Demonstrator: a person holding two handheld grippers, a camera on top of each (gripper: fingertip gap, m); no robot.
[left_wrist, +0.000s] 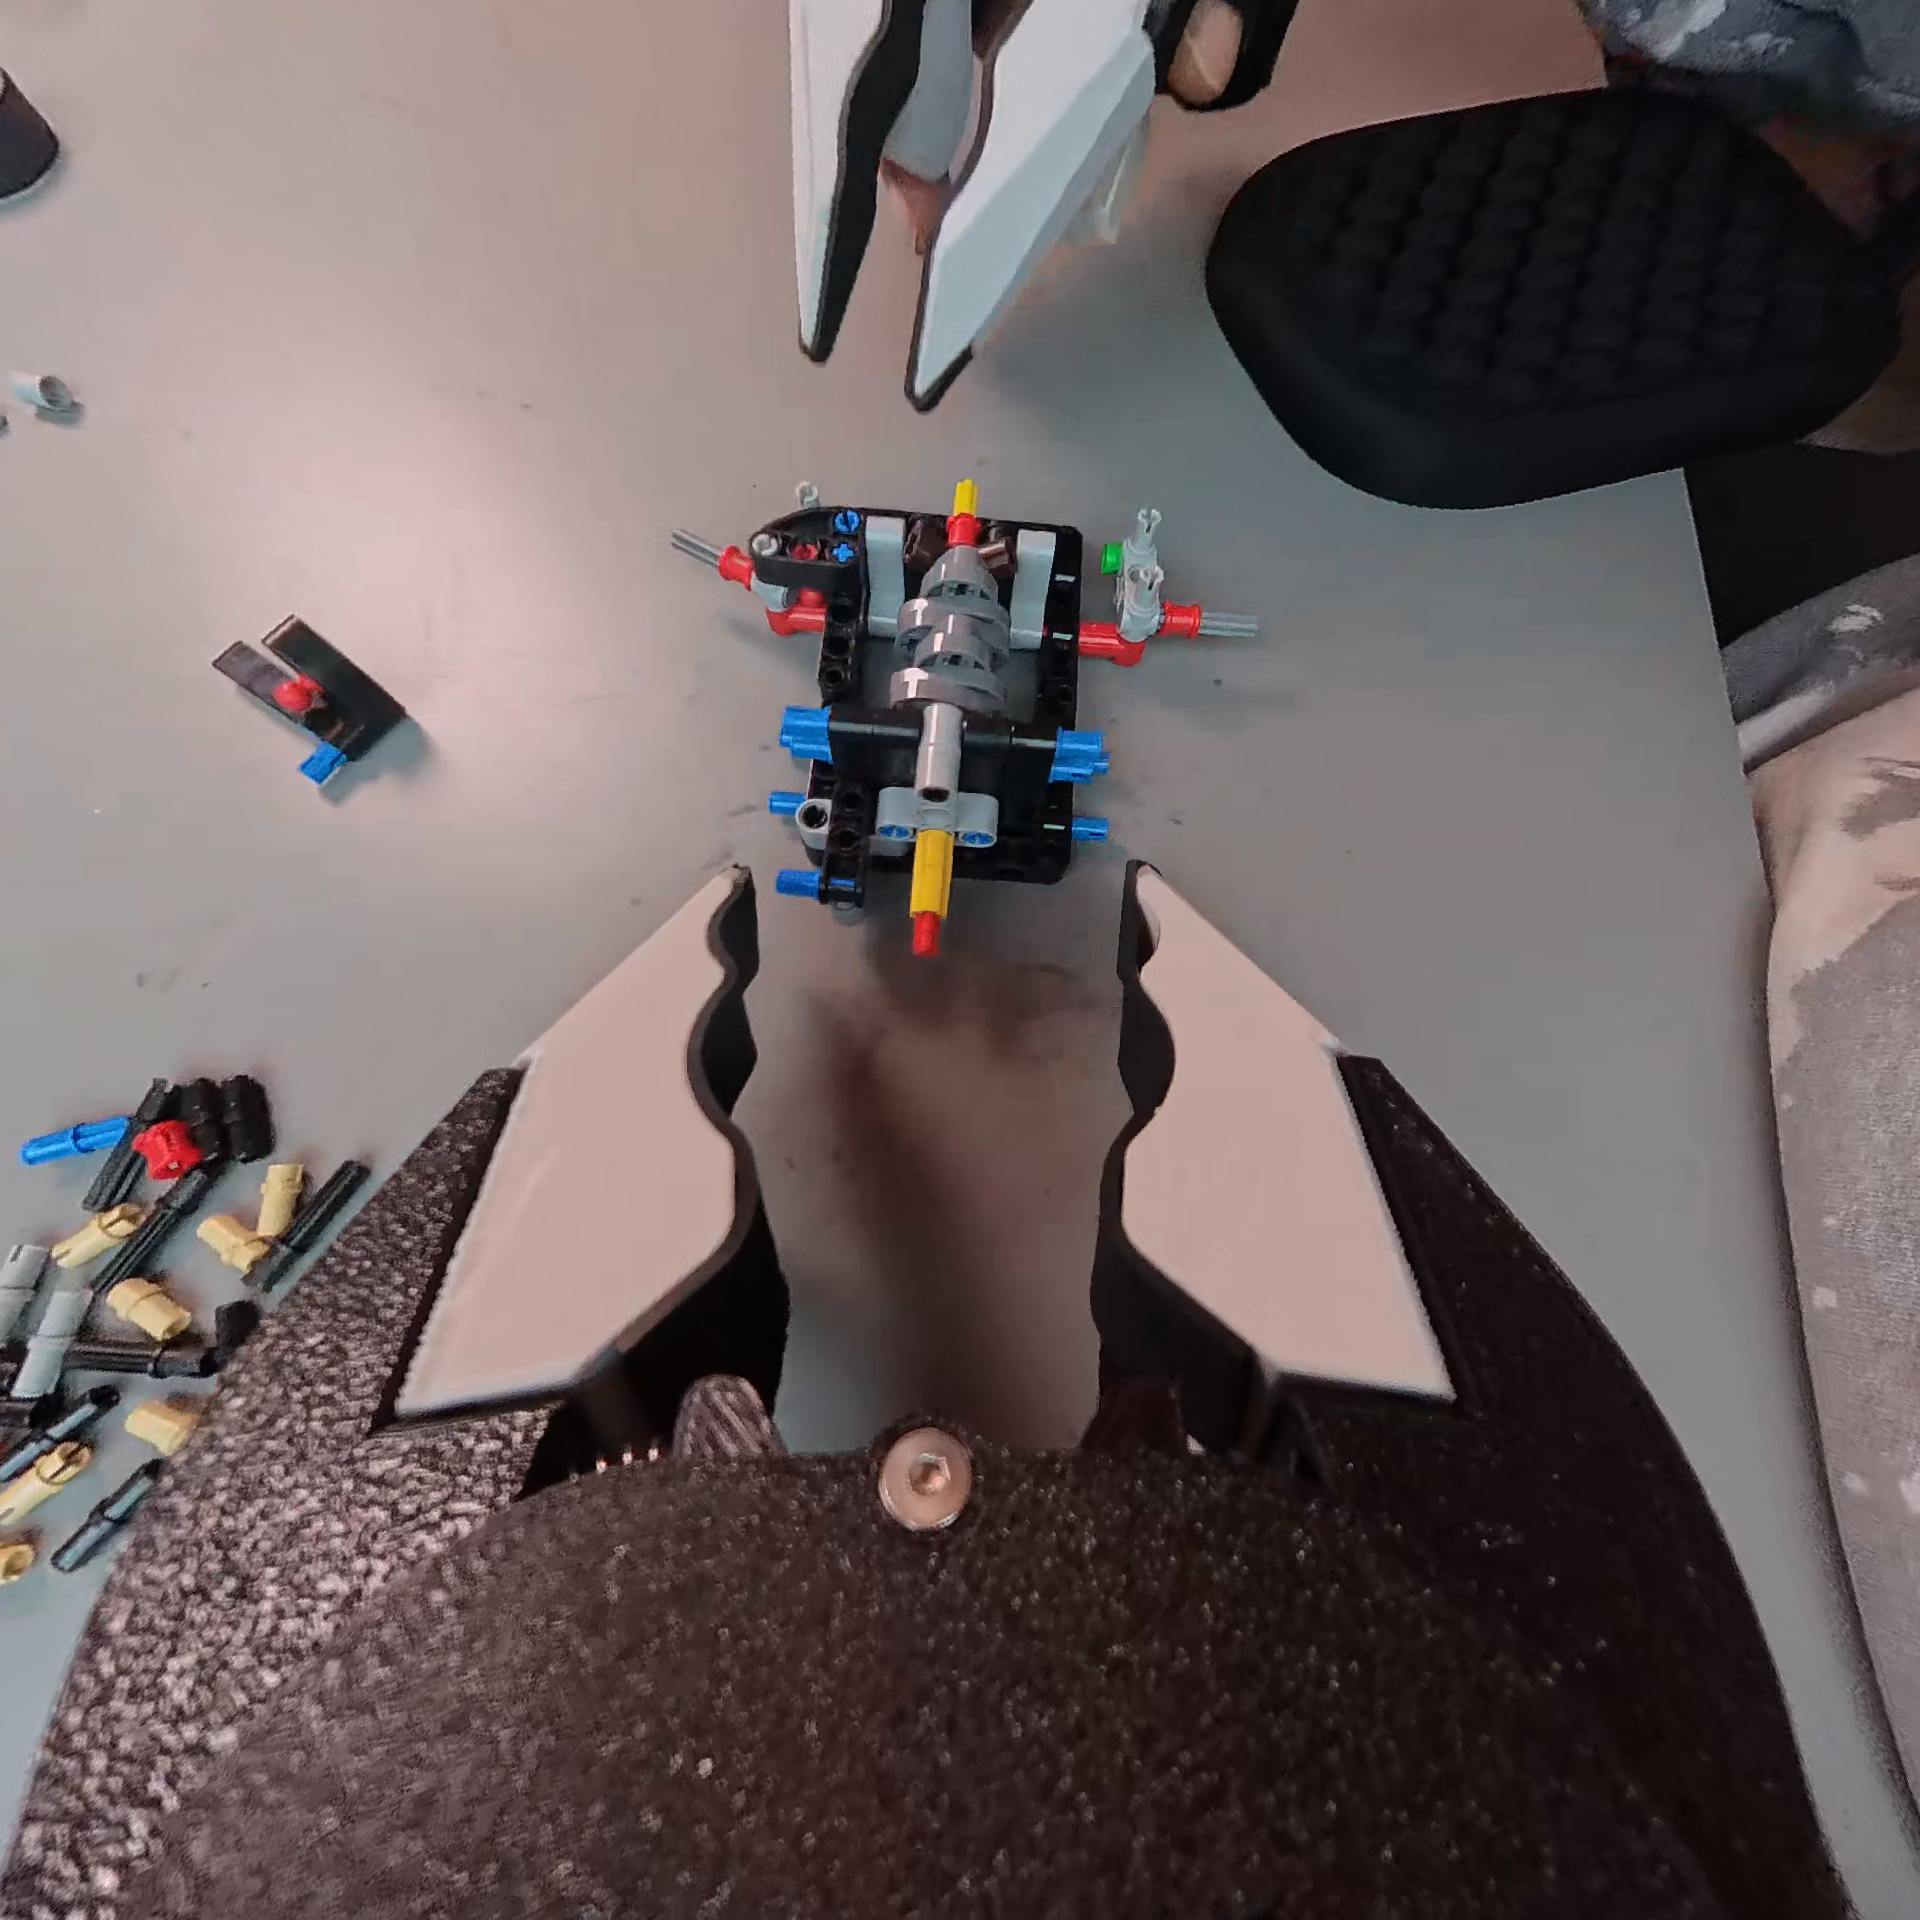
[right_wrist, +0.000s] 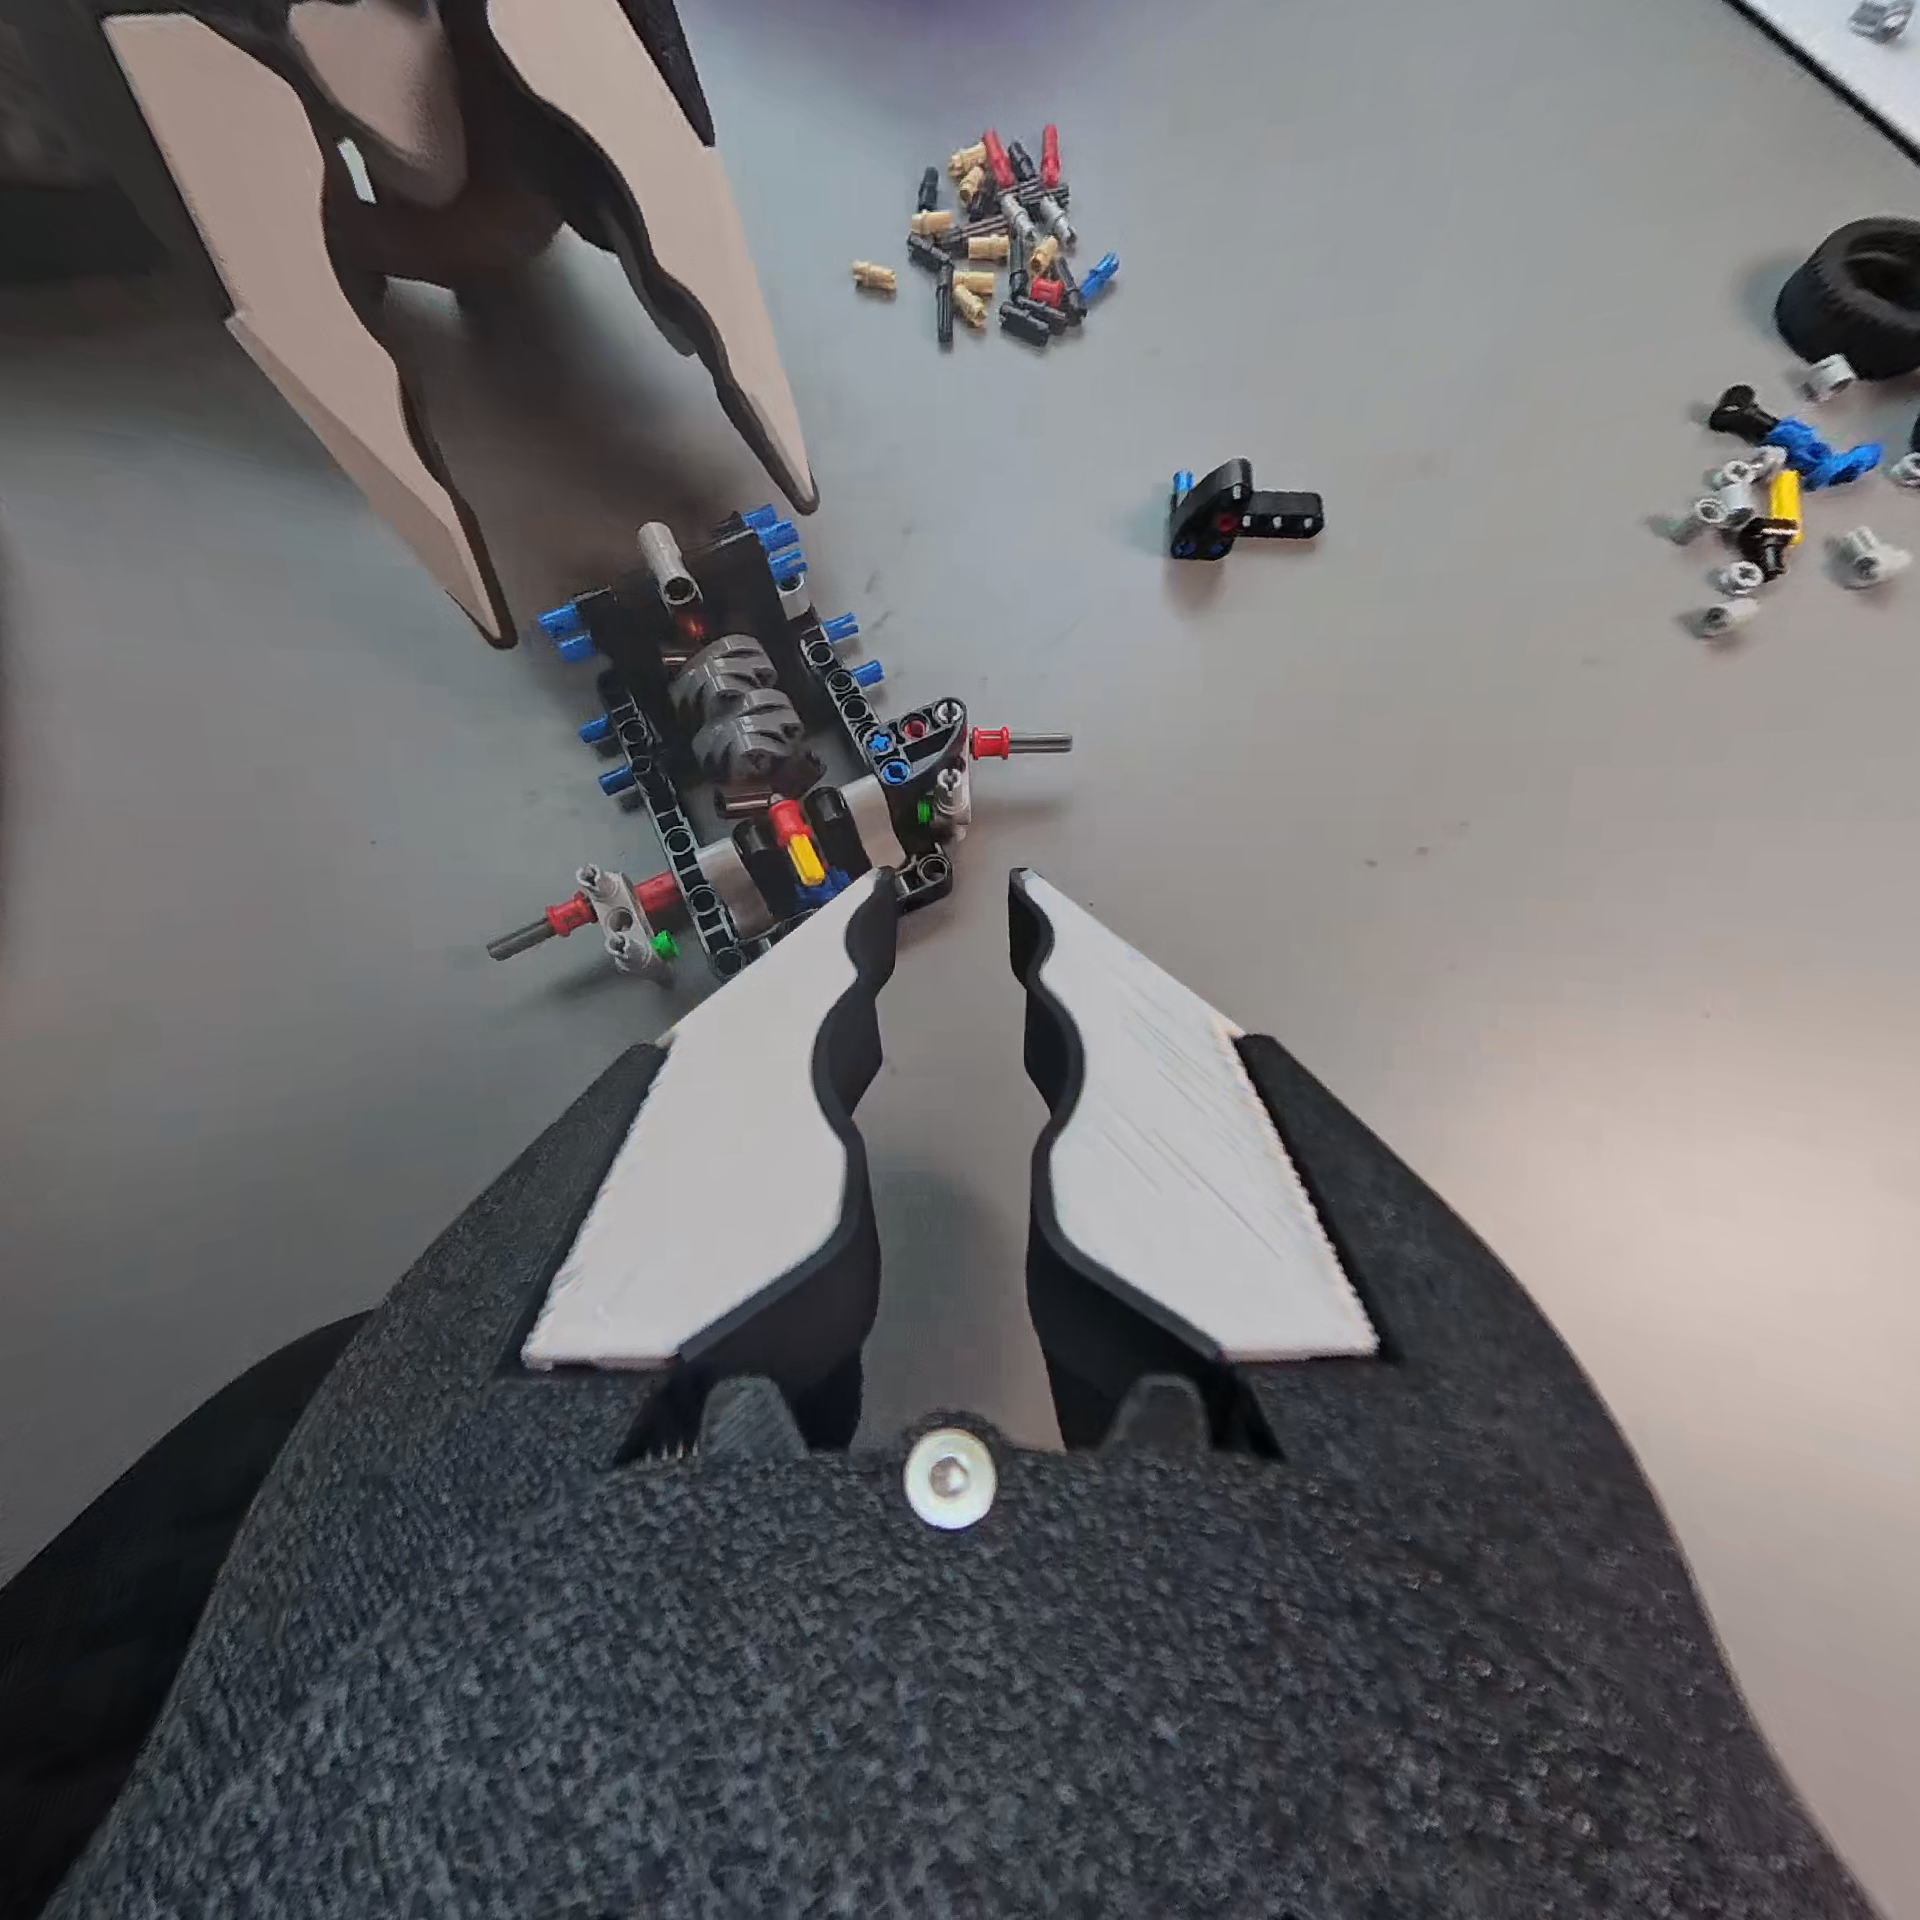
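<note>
A black toy-brick frame assembly (left_wrist: 940, 696) with grey gears, a yellow axle and blue and red pins lies on the grey table. My left gripper (left_wrist: 940, 873) is open and empty, just short of its near end. My right gripper (left_wrist: 878, 379) hovers beyond its far end, slightly open and empty. In the right wrist view the assembly (right_wrist: 748, 748) lies ahead and to the left. The right gripper (right_wrist: 951, 878) is partly open beside the assembly's near corner. The left gripper (right_wrist: 655, 566) is open at its far end.
A small black angled piece (left_wrist: 312, 686) with red and blue pins lies left; it also shows in the right wrist view (right_wrist: 1242, 514). Loose pins (left_wrist: 114, 1299) are piled at lower left, also seen from the right (right_wrist: 997, 239). A black tyre (right_wrist: 1860, 301) and small connectors (right_wrist: 1766, 520) lie right. A black chair seat (left_wrist: 1558, 281) is past the table edge.
</note>
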